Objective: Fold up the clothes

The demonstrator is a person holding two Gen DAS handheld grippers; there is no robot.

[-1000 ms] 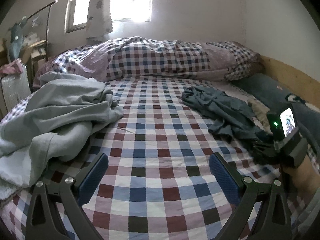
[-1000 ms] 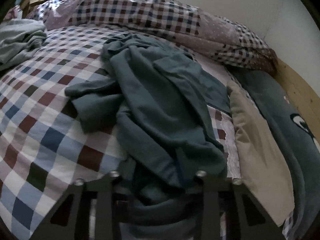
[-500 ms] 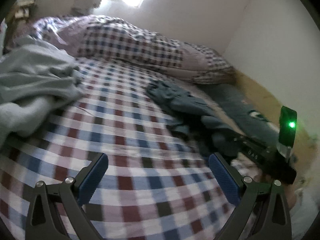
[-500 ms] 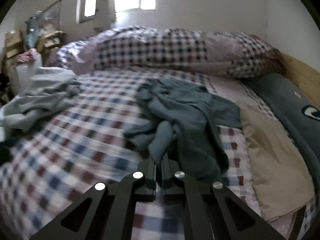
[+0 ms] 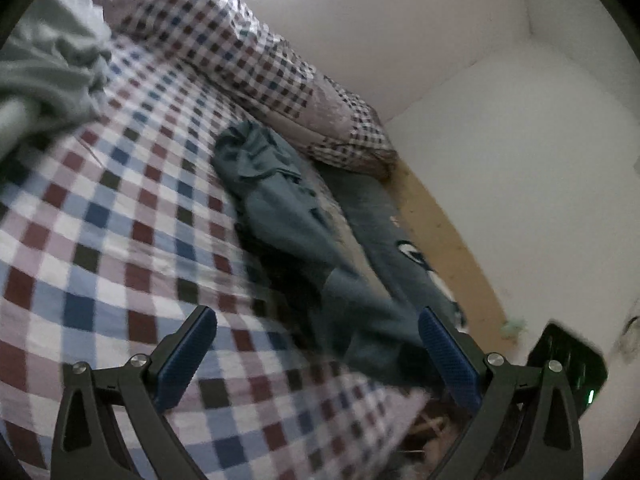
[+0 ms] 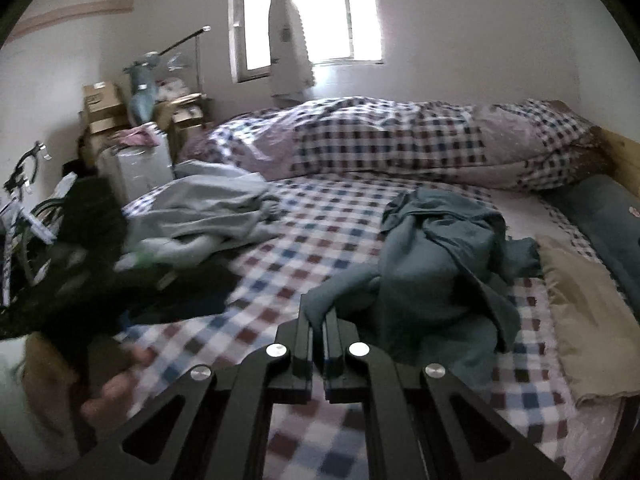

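A crumpled teal garment (image 6: pixel 436 264) lies on the checked bed sheet (image 6: pixel 304 236); in the left wrist view it (image 5: pixel 280 208) runs from mid-bed toward the lower right. My right gripper (image 6: pixel 319 320) is shut on a fold of the teal garment at its near left edge and lifts it slightly. My left gripper (image 5: pixel 318 354) is open and empty, tilted, just above the bed's near edge, with the garment's near end (image 5: pixel 368 328) between its blue pads (image 5: pixel 186 356). A pale grey garment (image 6: pixel 208 212) lies heaped at the left of the bed.
A rolled checked quilt (image 6: pixel 400 140) lies along the far side. A dark blue pillow (image 6: pixel 604 216) and a beige cloth (image 6: pixel 580 320) lie at the right by the wooden bed frame (image 5: pixel 448 248). Boxes and clutter (image 6: pixel 120 120) stand left of the bed.
My right gripper has closed on the teal garment and pulled back and up with it. My left gripper has swung right and tilted toward the garment, still open.
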